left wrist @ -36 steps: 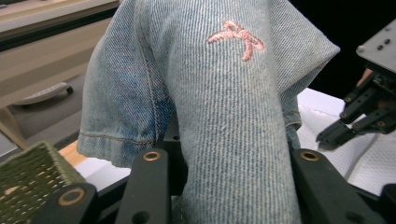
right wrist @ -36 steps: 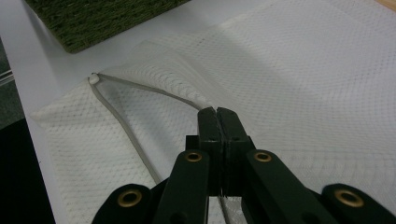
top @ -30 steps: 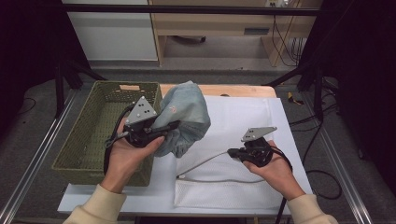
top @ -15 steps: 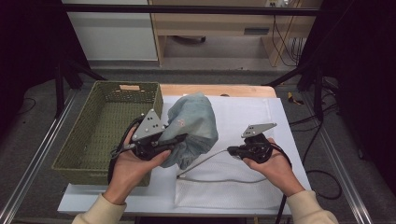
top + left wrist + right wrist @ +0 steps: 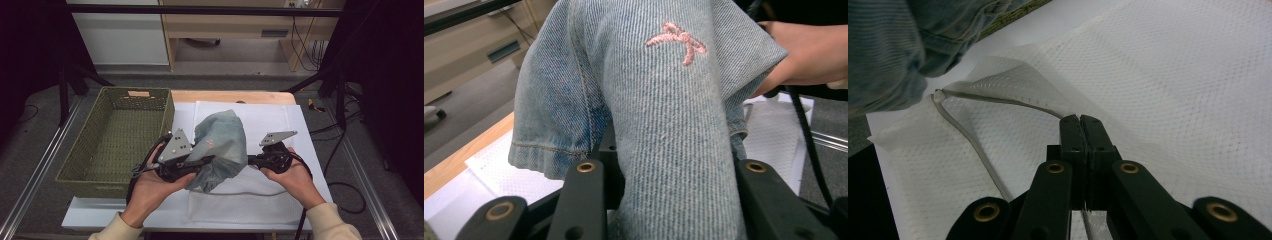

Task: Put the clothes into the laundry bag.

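Observation:
A light blue denim garment point(image 5: 222, 145) with a small pink stitched mark hangs bunched from my left gripper point(image 5: 200, 162), which is shut on it. In the left gripper view the denim point(image 5: 664, 100) drapes over and between the jaws. A white mesh bag point(image 5: 260, 200) lies flat on the table's near side. My right gripper point(image 5: 252, 160) is shut on the bag's corded rim, lifting it into a small opening point(image 5: 998, 100). Its jaws point(image 5: 1081, 120) meet tightly on the mesh point(image 5: 1173, 75). The denim hangs just left of the right gripper, above the bag's raised edge.
A green woven basket point(image 5: 115, 135) stands empty at the table's left. A white sheet point(image 5: 280, 115) covers the tabletop, with a strip of bare wood point(image 5: 230, 96) along the far edge. Dark stands and cables flank the table.
My left hand has carried the denim to the right and slightly down, from beside the basket to right next to the right gripper. The right gripper has stayed put on the bag's rim.

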